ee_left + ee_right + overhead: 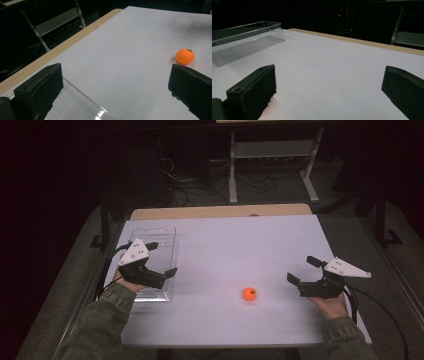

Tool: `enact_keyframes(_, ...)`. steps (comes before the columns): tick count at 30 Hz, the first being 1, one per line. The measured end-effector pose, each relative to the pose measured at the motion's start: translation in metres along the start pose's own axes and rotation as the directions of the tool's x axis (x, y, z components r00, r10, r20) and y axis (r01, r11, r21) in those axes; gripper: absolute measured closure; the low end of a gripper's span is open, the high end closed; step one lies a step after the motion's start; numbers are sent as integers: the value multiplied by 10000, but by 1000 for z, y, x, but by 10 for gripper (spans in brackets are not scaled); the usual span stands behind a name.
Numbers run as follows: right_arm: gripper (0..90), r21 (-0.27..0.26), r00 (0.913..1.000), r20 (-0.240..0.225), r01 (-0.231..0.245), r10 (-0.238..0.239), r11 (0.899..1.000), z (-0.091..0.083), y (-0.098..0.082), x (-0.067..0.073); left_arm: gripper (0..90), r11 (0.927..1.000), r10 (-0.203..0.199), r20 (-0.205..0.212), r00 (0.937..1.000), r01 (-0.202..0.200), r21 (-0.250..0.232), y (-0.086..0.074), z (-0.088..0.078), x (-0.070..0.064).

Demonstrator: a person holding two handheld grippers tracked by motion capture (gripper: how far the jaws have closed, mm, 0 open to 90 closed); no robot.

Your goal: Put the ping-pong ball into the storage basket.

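An orange ball (250, 294) (185, 56) lies on the white table sheet (235, 245), toward the front and right of centre. My left gripper (161, 259) hovers open over a clear plastic tray (159, 251) at the left, jaws wide apart and empty. In the left gripper view the tray's edge (82, 98) runs under the jaws and the ball sits beyond the right jaw. My right gripper (303, 270) is open, empty, right of the ball and pointing left. The right gripper view has the tray (249, 37) far off at the upper left.
The white sheet covers a wooden tabletop whose bare strip (220, 212) shows along the far edge. Behind the table stand a white frame (272, 160) and loose cables (200, 185) on the dark floor. A dark post (104, 227) stands by the table's left side.
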State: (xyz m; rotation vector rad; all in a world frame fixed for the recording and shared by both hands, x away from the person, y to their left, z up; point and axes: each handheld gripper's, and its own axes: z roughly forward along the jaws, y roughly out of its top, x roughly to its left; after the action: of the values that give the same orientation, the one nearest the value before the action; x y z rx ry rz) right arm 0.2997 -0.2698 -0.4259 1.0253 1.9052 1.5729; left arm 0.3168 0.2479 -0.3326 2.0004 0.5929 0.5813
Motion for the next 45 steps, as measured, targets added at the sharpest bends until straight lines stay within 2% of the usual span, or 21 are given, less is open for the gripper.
enact_keyframes(3,0,6,10000,-3,6,-6,10000,0,0,0,0,9995,199,48,9998,-200,228,2,4,-1)
enact_keyframes(16,0,3,10000,-57,45,-45,10000,0,0,1,0,9972,518,424,9978,-540,525,14,14,-4)
enact_keyframes(32,0,20,10000,-98,16,-16,10000,0,0,1,0,9949,754,769,9942,-802,606,31,29,-8)
enact_keyframes(37,0,25,9999,-101,24,-24,10000,0,0,1,0,9922,957,943,9909,-1026,705,39,34,-11)
enact_keyframes(45,0,38,9999,-112,34,-34,10000,0,0,1,0,9905,976,1188,9881,-1081,849,45,40,-13)
